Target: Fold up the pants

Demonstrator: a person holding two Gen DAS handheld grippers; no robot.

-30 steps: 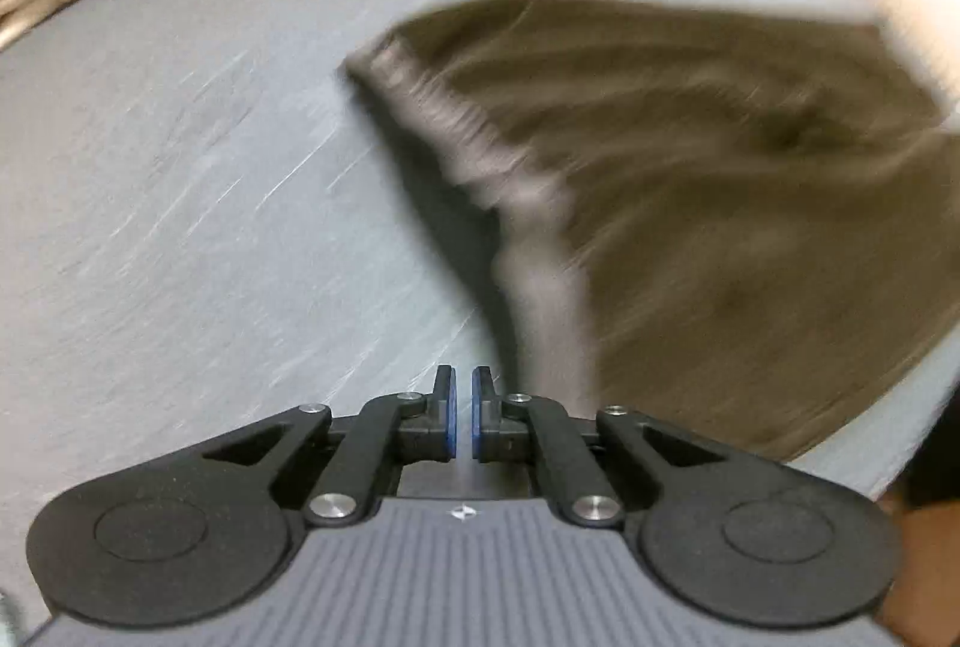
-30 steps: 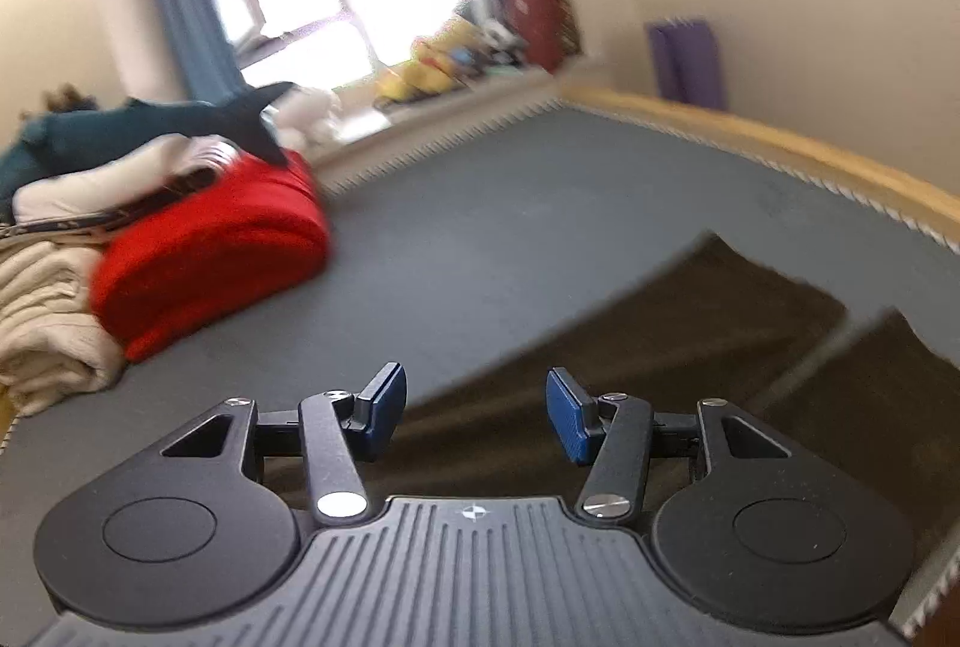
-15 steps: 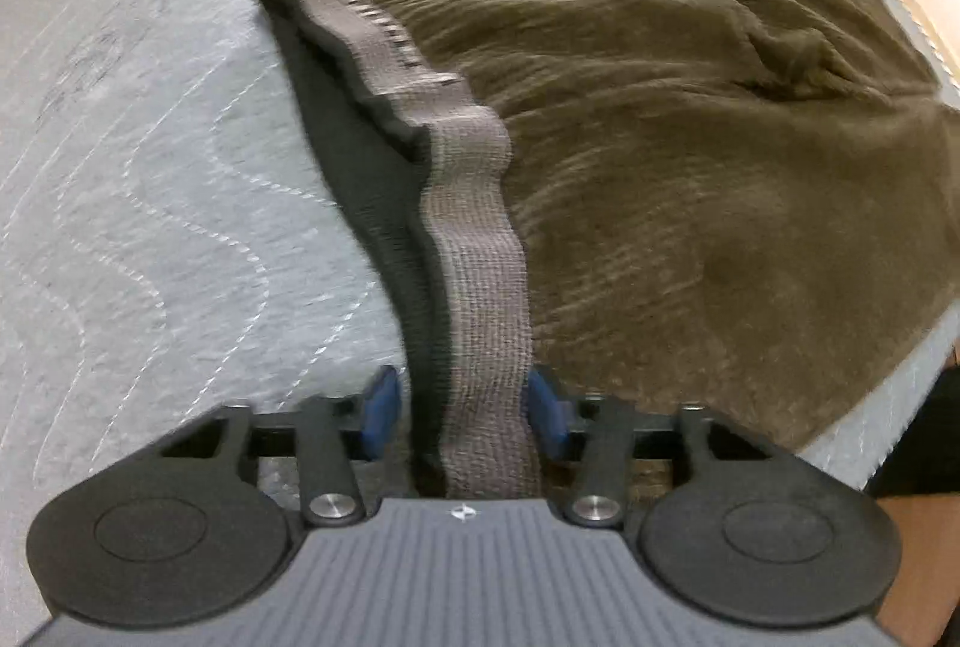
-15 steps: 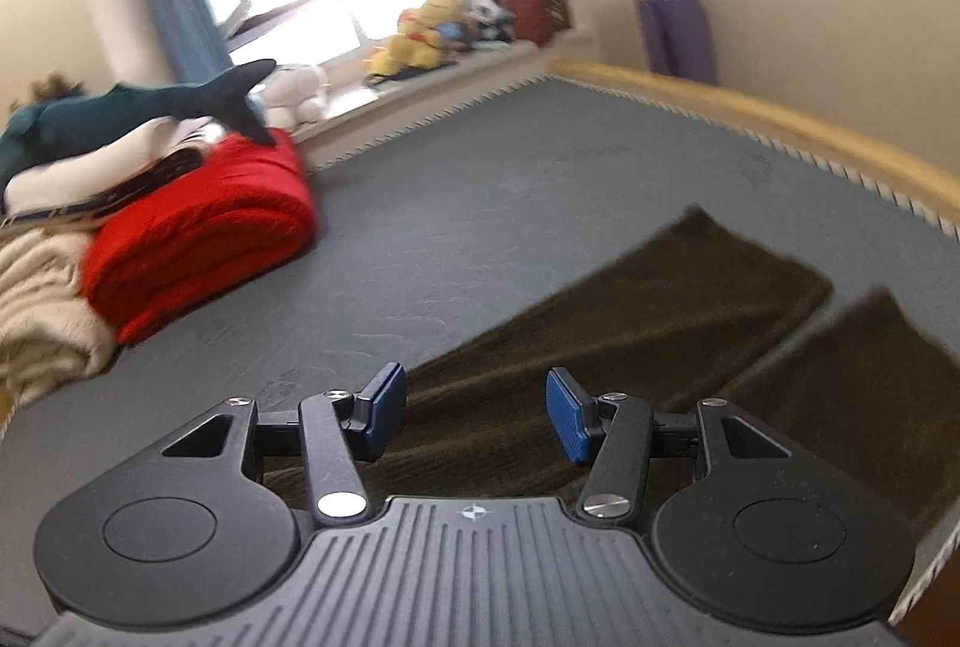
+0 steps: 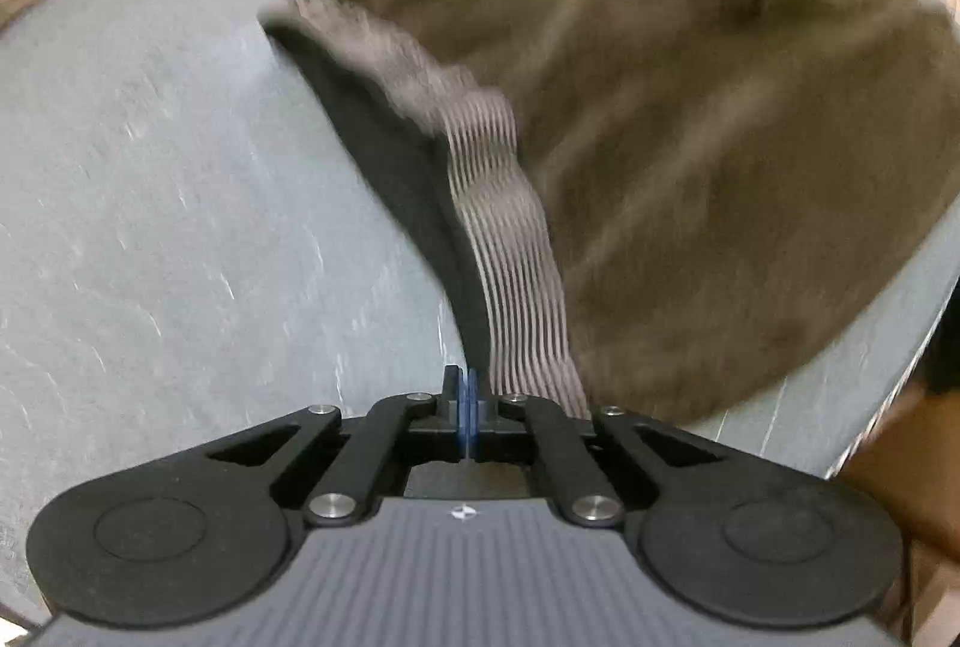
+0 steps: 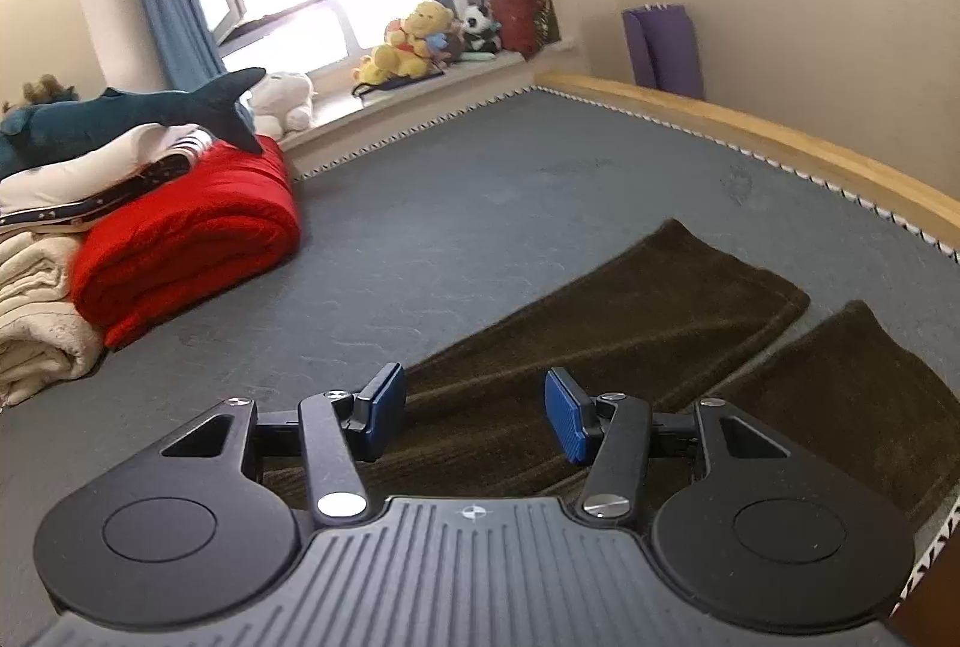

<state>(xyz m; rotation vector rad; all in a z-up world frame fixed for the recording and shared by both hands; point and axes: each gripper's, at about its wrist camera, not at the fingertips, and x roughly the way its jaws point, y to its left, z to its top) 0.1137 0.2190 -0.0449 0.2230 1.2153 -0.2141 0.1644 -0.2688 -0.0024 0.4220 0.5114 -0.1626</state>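
Fingers of the left gripper (image 5: 467, 410) have just closed, seemingly pinching the waistband (image 5: 510, 251) at lower centre – right gripper (image 6: 474, 416) gapes empty, pants (image 6: 630, 341) still unfolded.

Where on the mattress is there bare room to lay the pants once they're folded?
Widest bare patch: grey mattress between the red blanket and the pants, running back toward the windowsill. A narrower strip lies between the pant legs and the wooden bed rail. Crowded: the left edge, stacked with folded blankets and a plush shark.
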